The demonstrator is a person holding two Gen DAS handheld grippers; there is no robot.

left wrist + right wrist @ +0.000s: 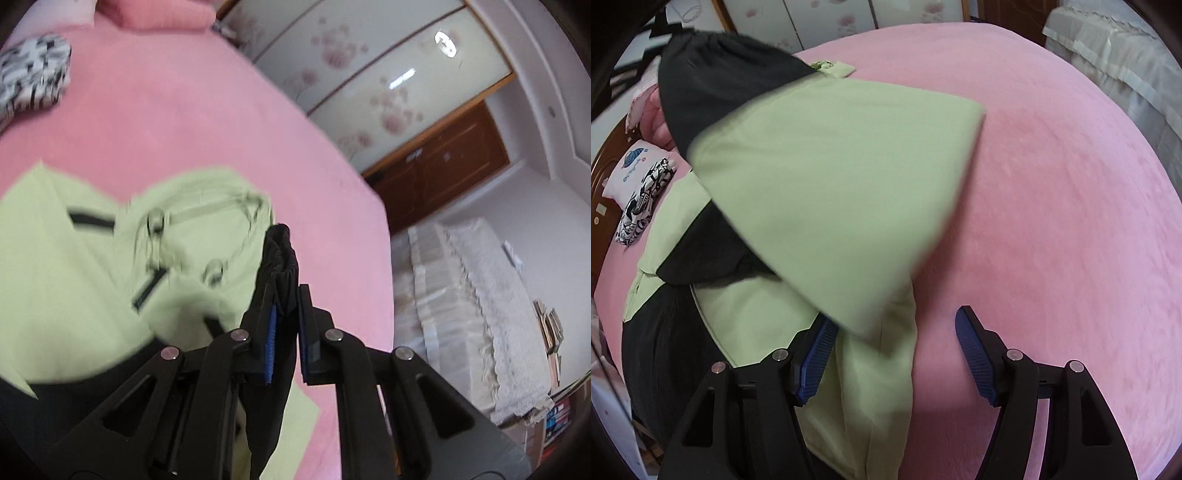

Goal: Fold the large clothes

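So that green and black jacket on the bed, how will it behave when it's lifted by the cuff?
The jacket is probably floppy: its sleeve sags from the left gripper, shut on the black cuff. It likely drags rather than slides on the fuzzy pink bedspread.

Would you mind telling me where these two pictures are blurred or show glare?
Left wrist view: the green jacket is smeared with blur around its snaps, the left gripper stays sharp, and lights glare on the wardrobe doors. Right wrist view: the lifted sleeve has blurred edges; the pink bedspread looks evenly lit.
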